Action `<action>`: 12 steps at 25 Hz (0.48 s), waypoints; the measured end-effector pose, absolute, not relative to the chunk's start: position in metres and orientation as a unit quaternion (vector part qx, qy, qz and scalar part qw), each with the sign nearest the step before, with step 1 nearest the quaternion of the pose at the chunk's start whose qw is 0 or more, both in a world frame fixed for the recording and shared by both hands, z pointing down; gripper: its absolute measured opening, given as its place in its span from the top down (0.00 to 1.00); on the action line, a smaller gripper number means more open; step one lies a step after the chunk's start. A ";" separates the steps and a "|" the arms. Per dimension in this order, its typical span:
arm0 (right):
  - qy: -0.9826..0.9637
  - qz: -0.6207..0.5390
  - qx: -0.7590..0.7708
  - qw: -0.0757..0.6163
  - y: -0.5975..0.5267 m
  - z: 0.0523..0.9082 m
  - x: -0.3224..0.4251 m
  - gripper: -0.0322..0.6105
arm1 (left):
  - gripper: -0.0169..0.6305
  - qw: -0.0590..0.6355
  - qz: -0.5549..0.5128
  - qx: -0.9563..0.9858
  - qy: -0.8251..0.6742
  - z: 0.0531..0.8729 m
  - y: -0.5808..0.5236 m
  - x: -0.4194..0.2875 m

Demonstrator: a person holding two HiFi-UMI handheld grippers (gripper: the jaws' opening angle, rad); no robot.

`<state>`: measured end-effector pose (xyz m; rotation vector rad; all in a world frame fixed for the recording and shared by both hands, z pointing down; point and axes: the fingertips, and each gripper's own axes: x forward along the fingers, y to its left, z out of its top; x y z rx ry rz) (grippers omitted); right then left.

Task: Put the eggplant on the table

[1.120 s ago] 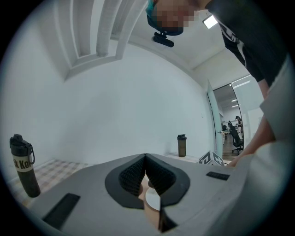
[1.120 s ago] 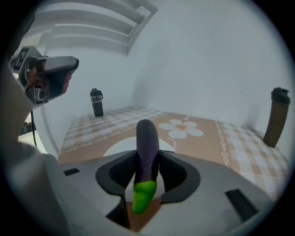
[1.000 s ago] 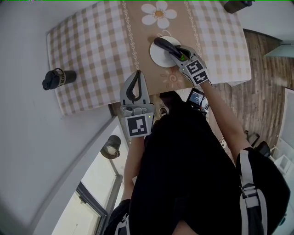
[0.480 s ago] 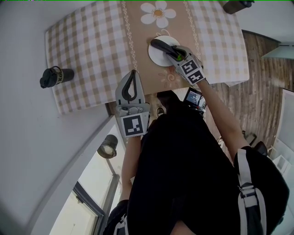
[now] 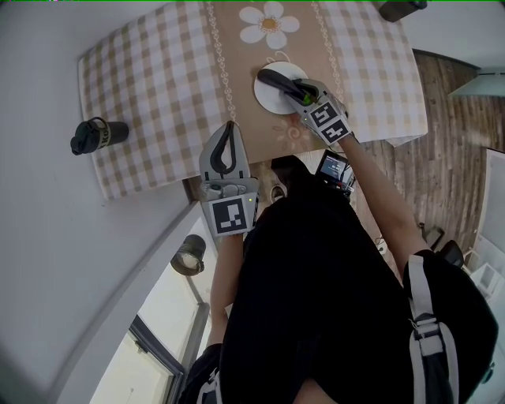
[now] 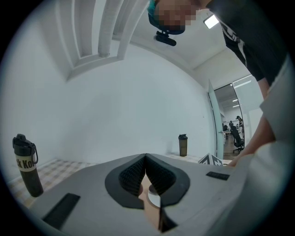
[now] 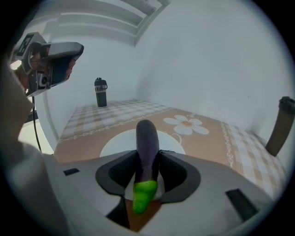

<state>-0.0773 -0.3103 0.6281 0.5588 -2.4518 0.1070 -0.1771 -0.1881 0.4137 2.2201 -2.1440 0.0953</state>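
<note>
The eggplant is dark purple with a bright green stem end. My right gripper is shut on it, and both pads press its sides near the stem. Its rounded tip points away over a white plate; whether it touches the plate I cannot tell. From the head view, the eggplant lies across the plate on the brown table runner, held by the right gripper. My left gripper hovers at the table's near edge, shut and holding nothing; its tips meet.
The checked tablecloth has a daisy print beyond the plate. A dark bottle stands at the table's left corner and another at the far right. White walls border the table; wooden floor lies to the right.
</note>
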 end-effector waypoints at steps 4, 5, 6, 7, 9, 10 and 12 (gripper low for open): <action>-0.926 0.044 0.215 0.306 -0.310 0.625 -0.075 0.69 | 0.99 0.028 0.027 0.720 -0.692 0.411 -0.188 -0.180; -0.926 0.045 0.216 0.308 -0.309 0.623 -0.075 0.68 | 0.99 0.029 0.025 0.721 -0.692 0.409 -0.187 -0.181; -0.925 0.046 0.215 0.309 -0.308 0.619 -0.075 0.66 | 0.99 0.030 0.023 0.721 -0.692 0.406 -0.185 -0.183; -0.926 0.047 0.214 0.307 -0.306 0.617 -0.077 0.66 | 0.99 0.030 0.023 0.721 -0.691 0.405 -0.184 -0.184; -0.929 0.049 0.212 0.300 -0.307 0.622 -0.078 0.66 | 0.99 0.029 0.026 0.721 -0.691 0.410 -0.184 -0.183; -0.930 0.052 0.212 0.297 -0.308 0.627 -0.077 0.66 | 0.99 0.028 0.029 0.721 -0.692 0.415 -0.186 -0.181; -0.931 0.053 0.213 0.292 -0.309 0.632 -0.076 0.66 | 0.99 0.027 0.032 0.721 -0.692 0.421 -0.187 -0.180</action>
